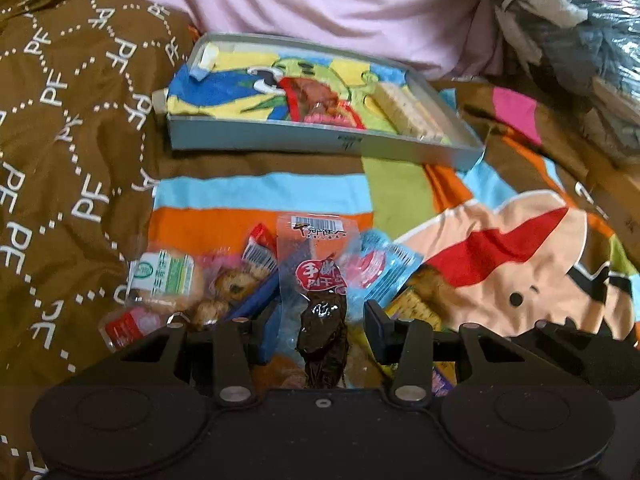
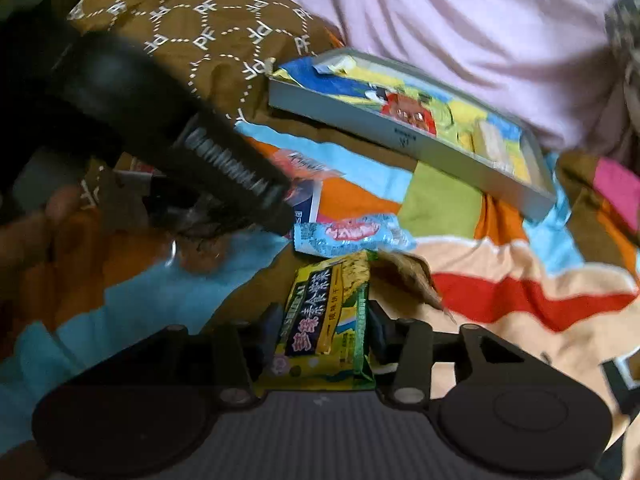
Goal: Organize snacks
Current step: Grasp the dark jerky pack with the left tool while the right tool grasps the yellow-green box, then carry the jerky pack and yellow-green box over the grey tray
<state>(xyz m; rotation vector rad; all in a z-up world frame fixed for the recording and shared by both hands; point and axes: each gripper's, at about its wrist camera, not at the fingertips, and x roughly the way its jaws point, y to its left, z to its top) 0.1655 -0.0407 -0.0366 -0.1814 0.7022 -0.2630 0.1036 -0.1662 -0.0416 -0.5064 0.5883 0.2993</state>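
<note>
The left gripper (image 1: 318,316) has its fingers spread around a clear packet of dark dried meat (image 1: 320,300) on the snack pile (not pinching it). The right gripper (image 2: 322,332) clamps a yellow-green cracker pack (image 2: 324,320); the grey tray (image 2: 400,136) lies beyond.

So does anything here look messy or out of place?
Mostly the snack pile: packets lie heaped and overlapping on the colourful blanket instead of in the grey tray, which sits askew and holds only a few items.
</note>
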